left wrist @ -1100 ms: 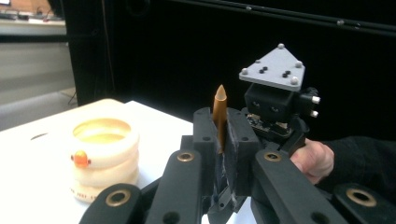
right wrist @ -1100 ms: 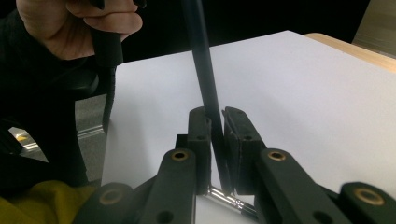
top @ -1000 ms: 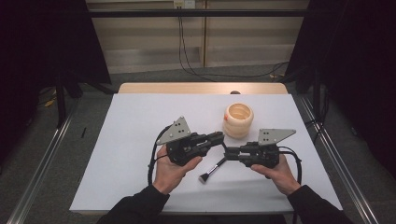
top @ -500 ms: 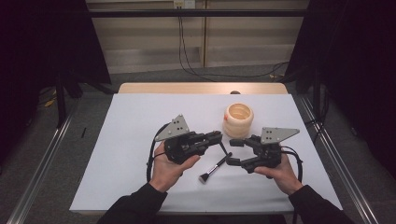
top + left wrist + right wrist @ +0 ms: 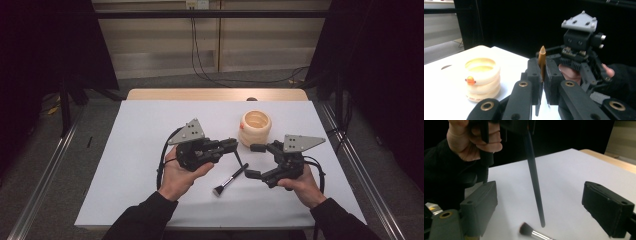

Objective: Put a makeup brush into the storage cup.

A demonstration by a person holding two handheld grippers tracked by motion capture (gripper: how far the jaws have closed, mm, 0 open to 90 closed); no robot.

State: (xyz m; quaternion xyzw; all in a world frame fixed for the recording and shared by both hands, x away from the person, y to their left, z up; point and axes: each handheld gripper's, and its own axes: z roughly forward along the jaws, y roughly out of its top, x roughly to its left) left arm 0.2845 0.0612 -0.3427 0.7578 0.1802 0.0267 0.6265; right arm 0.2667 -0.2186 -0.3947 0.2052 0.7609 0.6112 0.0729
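Observation:
My left gripper (image 5: pixel 231 145) is shut on a thin brush with a gold end (image 5: pixel 542 59). Its long black handle (image 5: pixel 534 180) hangs down towards the table. My right gripper (image 5: pixel 255 160) is open and its jaws have just been opening. The pads (image 5: pixel 480 203) stand wide apart and touch nothing, and the hanging handle is just in front of the gap. A short makeup brush (image 5: pixel 231 179) with dark bristles (image 5: pixel 525 229) lies flat on the white table (image 5: pixel 150 130) between the two hands.
A cream ribbed holder (image 5: pixel 255 128) with a small orange mark (image 5: pixel 470 80) stands upright behind the grippers, right of centre. The right gripper (image 5: pixel 579 57) appears beyond the left jaws in the left gripper view. Dark floor and metal rails (image 5: pixel 45 165) flank the table.
The right gripper's jaws have spread apart from nearly shut and the hand has shifted slightly. The makeup brush at its tips now lies free on the table. The left hand has kept still.

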